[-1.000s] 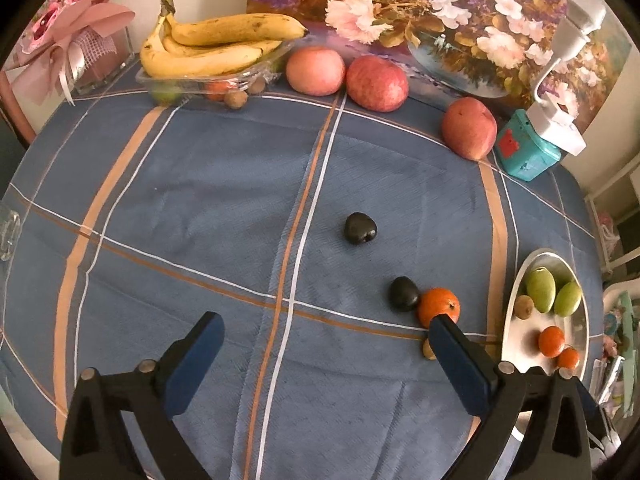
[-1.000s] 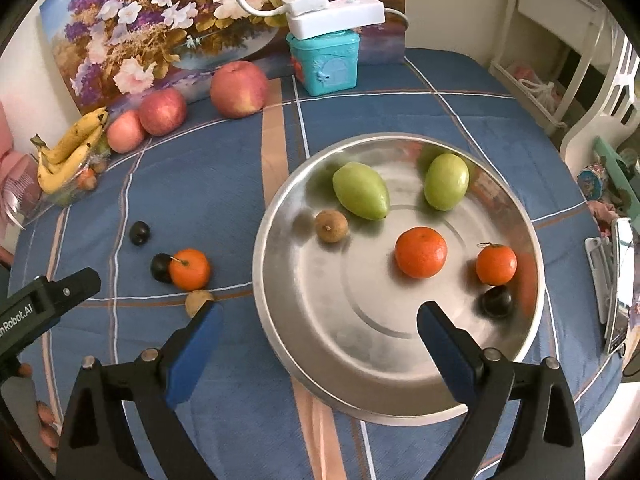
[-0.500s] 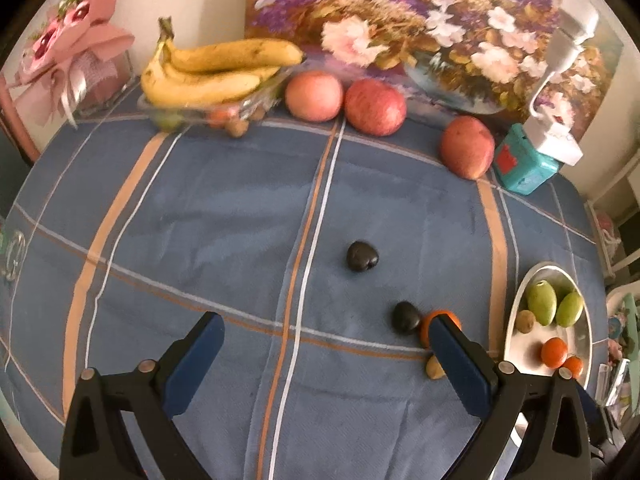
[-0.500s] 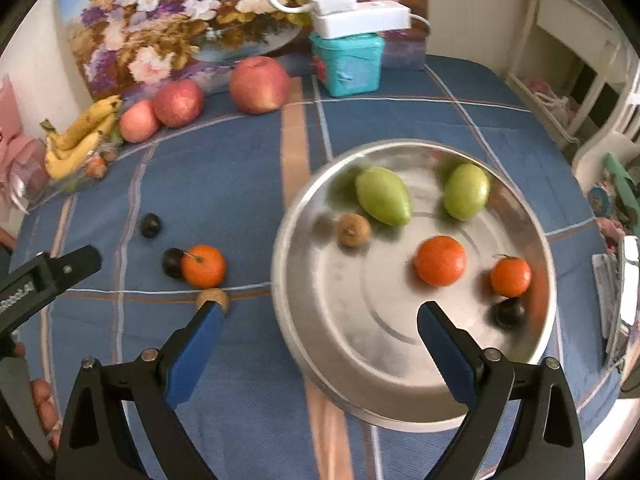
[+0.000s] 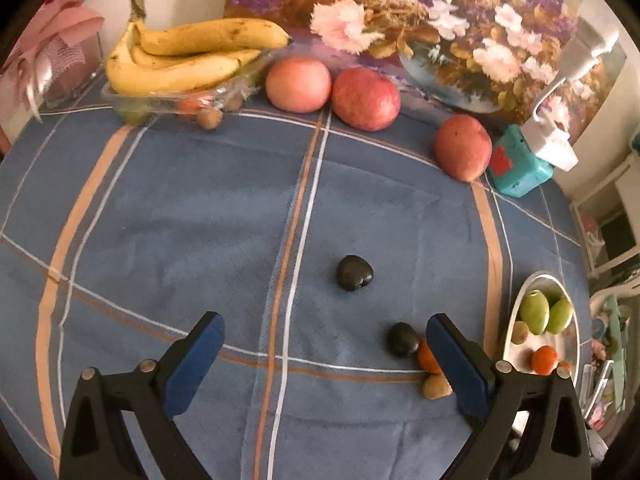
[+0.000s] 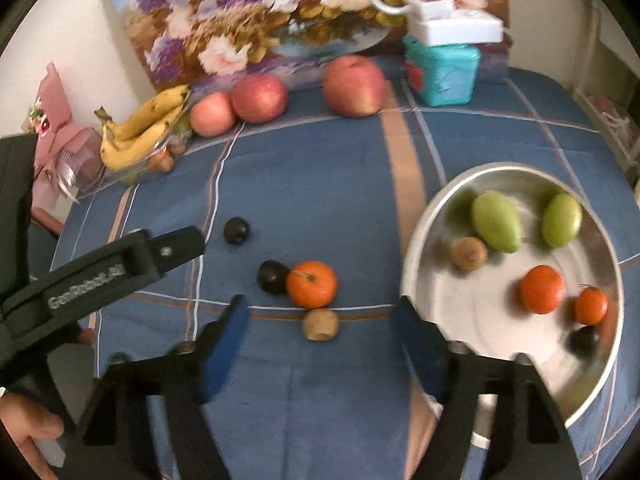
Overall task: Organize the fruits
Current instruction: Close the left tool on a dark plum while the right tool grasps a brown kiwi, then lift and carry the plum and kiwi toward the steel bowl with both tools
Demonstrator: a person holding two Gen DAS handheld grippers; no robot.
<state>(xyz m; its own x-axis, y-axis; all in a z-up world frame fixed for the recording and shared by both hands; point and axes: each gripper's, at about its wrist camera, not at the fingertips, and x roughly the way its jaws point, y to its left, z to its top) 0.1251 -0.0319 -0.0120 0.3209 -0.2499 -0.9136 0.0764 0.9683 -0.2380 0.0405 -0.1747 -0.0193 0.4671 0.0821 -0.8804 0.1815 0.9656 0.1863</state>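
**Both grippers wide open above the blue cloth, loose fruit left of the tray**

Left gripper spread wide, gripping nothing, hovering over the cloth well left of the tray. Right gripper likewise spread wide and empty, held above the cloth just left of the tray, its right finger overlapping the tray's near-left rim in the right wrist view; touching or not, cannot tell.

Landmark: the silver tray.

- In the tray: two green fruits at the far side, a brown fruit at the left, a larger orange in the middle, a small orange to its right, a dark plum at the near right.
- Just left of the tray, on the cloth: an orange touching a dark plum on its left, with a brown fruit just in front of the orange.
- Farther left and beyond: one more dark plum, lying apart.
- Far behind the tray, along the painting: three apples, then bananas on a clear container at the far left.
- Directly behind the tray: a teal box with a white device on top
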